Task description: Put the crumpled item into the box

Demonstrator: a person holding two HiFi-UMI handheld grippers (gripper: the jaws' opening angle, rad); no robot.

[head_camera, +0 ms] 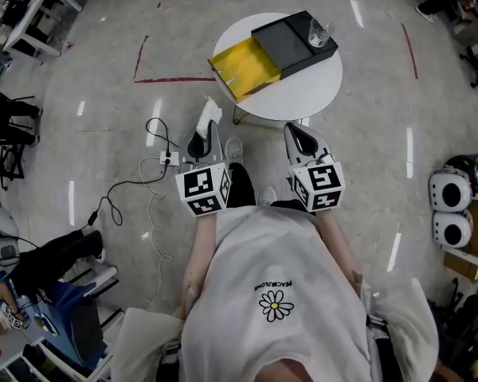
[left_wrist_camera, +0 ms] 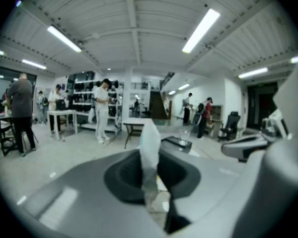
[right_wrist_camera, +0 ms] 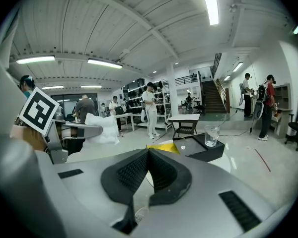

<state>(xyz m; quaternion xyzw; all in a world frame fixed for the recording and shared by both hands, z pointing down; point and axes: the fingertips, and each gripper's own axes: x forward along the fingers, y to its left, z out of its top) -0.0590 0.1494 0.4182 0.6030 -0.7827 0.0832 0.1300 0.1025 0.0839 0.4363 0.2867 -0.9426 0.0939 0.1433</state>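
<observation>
— Where's the box (head_camera: 291,42)?
— On the table (head_camera: 311,92), upper middle of the frame, a glass (head_camera: 319,32) on its right end.
— And the paper (head_camera: 209,108)?
— In your left gripper (head_camera: 209,124), below the table's left edge.

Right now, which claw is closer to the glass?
Right. The right claw is at the table edge facing the glass; the left claw, pinching the crumpled item, is farther left.

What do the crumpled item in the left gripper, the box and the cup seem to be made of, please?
The crumpled item is probably thin white tissue or paper: matte and creased. The box looks like card or plastic, matte black outside, shiny yellow inside; which one is unclear. The cup is clear glass or plastic: see-through, with glints.
</observation>
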